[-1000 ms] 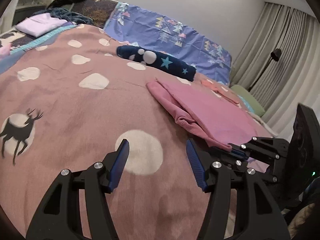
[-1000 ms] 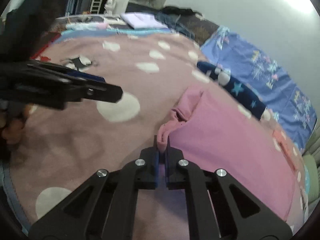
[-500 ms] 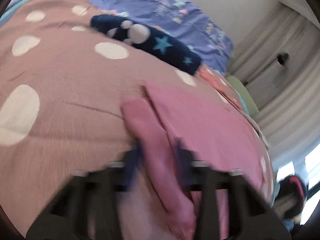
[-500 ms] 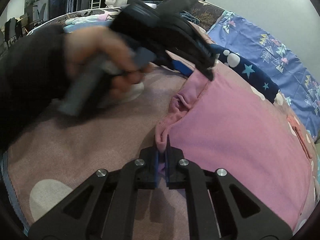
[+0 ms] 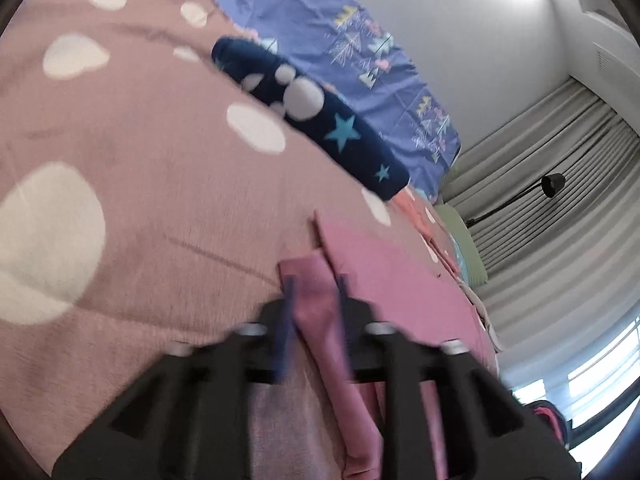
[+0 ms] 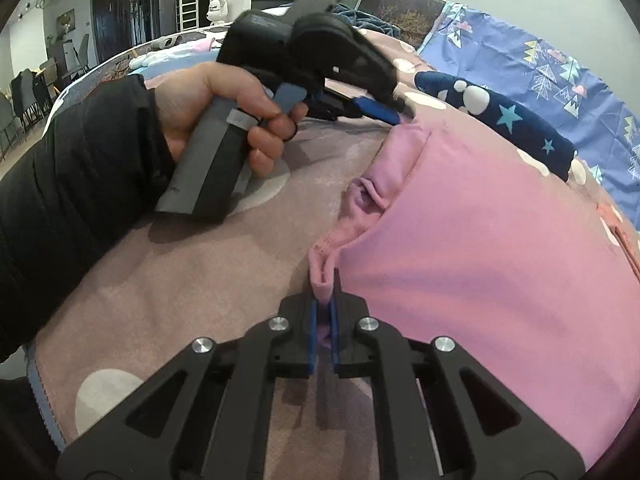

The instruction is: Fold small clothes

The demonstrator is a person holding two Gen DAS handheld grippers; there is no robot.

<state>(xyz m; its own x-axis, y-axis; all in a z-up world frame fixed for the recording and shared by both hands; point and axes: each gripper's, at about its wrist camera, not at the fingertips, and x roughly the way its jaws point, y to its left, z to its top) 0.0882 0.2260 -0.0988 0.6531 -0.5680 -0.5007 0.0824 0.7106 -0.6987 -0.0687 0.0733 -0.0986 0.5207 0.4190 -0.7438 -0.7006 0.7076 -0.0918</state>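
A pink garment [image 6: 480, 248] lies flat on the mauve spotted blanket [image 6: 200, 280]. My right gripper [image 6: 324, 292] is shut on the garment's near left corner. My left gripper [image 5: 314, 284] straddles the folded far left edge of the garment [image 5: 384, 272], its blue pads [image 5: 286, 312] on either side of the fabric and still apart; the view is blurred. In the right wrist view the left gripper [image 6: 394, 114] reaches the garment's far corner, held by a hand in a black sleeve.
A rolled navy cloth with stars and white dots [image 6: 500, 120] [image 5: 312, 120] lies beyond the garment. A blue patterned sheet [image 5: 352, 56] covers the back by the wall. Grey curtains [image 5: 560, 220] and a lamp stand to the right.
My left gripper has moved from open above the blanket to the garment's far edge and narrowed around the fabric. My right gripper has kept its hold on the near corner.
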